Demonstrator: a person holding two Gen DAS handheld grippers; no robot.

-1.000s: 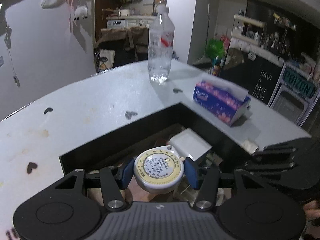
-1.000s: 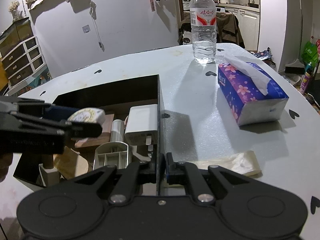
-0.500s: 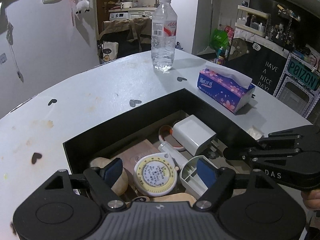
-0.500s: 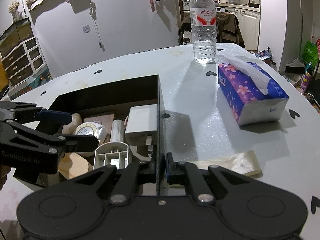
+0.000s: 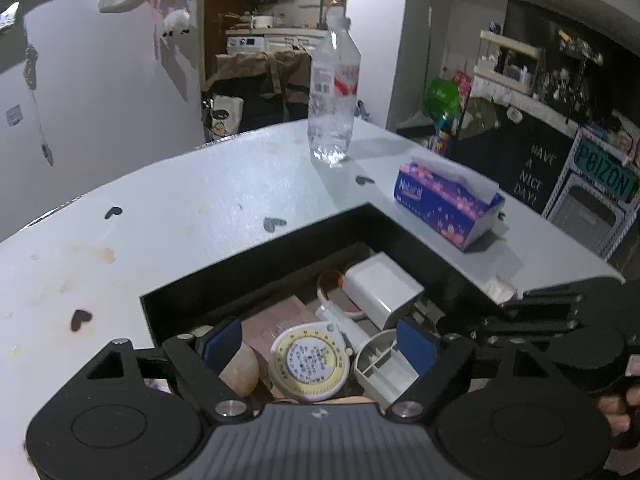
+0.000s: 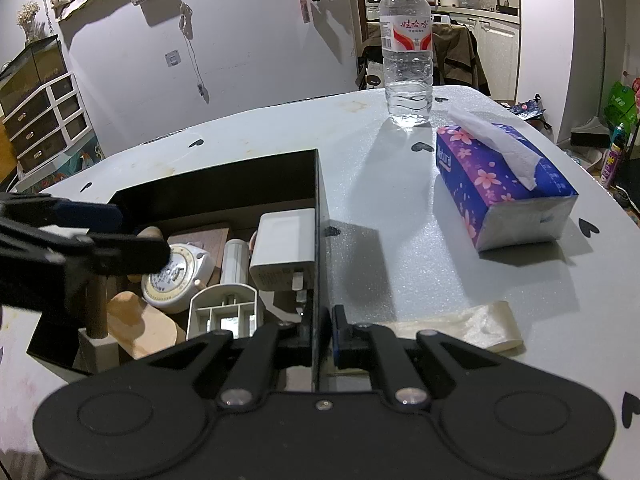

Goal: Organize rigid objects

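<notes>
A grey surface point(image 6: 400, 240) carries a black box point(image 6: 316, 184), a tissue pack point(image 6: 500, 188) and a water bottle point(image 6: 406, 56). The right tongs point(image 6: 320, 320) are clamped narrowly on the box's right wall. The left tongs point(image 5: 318, 342) are seen opening wide above the box, nothing pressed by the blue pads point(image 5: 416, 344). The round tape measure point(image 5: 308, 364) lies inside the box between them, beside a white charger point(image 5: 380, 288).
</notes>
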